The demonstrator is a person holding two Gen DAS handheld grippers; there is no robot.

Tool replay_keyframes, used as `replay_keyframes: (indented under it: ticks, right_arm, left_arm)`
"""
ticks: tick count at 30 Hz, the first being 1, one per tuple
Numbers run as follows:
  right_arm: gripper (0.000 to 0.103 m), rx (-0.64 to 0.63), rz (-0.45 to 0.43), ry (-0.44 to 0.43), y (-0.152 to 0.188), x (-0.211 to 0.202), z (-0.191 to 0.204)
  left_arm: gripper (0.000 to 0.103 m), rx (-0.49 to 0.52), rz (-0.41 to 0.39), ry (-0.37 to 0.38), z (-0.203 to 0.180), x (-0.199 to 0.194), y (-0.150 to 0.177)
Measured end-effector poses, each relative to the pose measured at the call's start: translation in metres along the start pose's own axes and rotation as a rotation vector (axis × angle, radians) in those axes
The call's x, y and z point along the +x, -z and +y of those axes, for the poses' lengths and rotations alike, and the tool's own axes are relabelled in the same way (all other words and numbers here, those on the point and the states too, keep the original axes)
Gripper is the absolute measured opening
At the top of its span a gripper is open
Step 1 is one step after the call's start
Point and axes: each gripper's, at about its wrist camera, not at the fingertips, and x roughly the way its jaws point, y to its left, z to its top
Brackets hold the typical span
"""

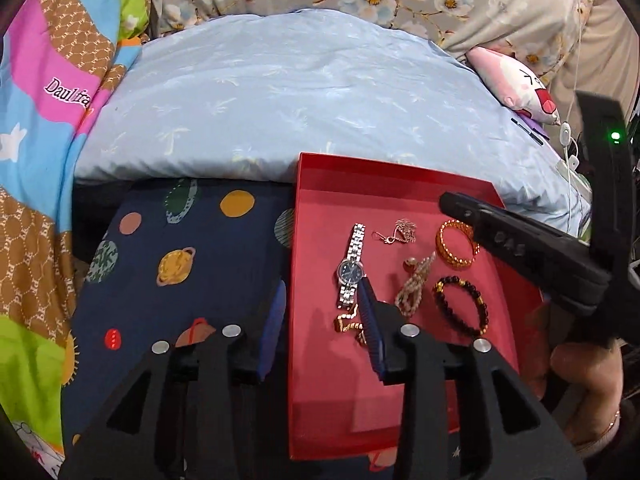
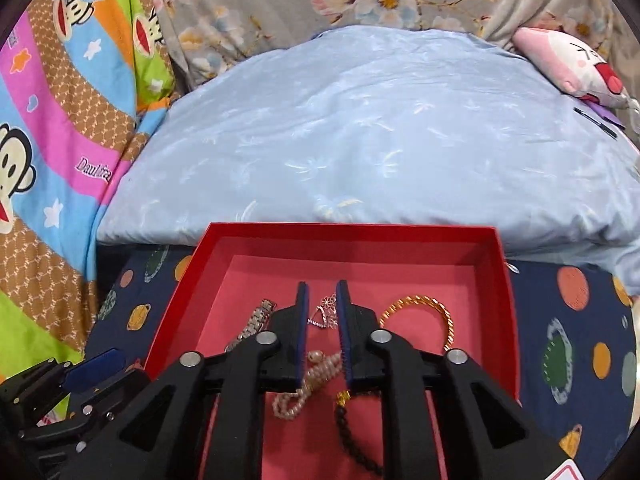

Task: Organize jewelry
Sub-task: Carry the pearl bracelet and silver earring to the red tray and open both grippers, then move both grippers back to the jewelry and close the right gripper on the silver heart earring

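1. Your left hand-held gripper (image 1: 320, 320) is released, its jaws parted with nothing held; one finger hangs over the red box (image 1: 304, 240), the other outside the box wall.
2. Your right hand-held gripper (image 2: 322, 300) is slightly parted over the box, pressing on nothing.
3. Between its fingers lie the silver pendant (image 2: 326, 312) and, nearer you, the pearl strand (image 2: 308, 384).
4. Watch (image 2: 254, 324) to its left, gold bangle (image 2: 424, 312) to its right, dark bead bracelet (image 2: 352, 432) beneath.
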Motion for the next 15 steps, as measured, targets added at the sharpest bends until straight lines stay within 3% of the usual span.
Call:
replay_keyframes:
  ticks: [4,6,8,15]
  right_arm:
    - [0.020,-0.002,-0.033,0.038,0.018,-0.037,-0.006]
    - [0.030,0.015,-0.037,0.045,0.033,-0.059,-0.010]
    - [0.032,0.030,-0.039,0.053,0.049,-0.078,-0.014]
    - [0.036,0.047,0.004,0.085,0.132,-0.145,-0.019]
  left_arm:
    - [0.035,0.012,-0.005,0.004,-0.003,-0.013,0.013]
    - [0.035,0.018,-0.003,0.010,-0.006,-0.020,0.021]
    - [0.035,0.027,-0.005,0.002,-0.010,-0.030,0.030]
    - [0.036,0.052,0.029,-0.002,-0.010,-0.067,0.080]
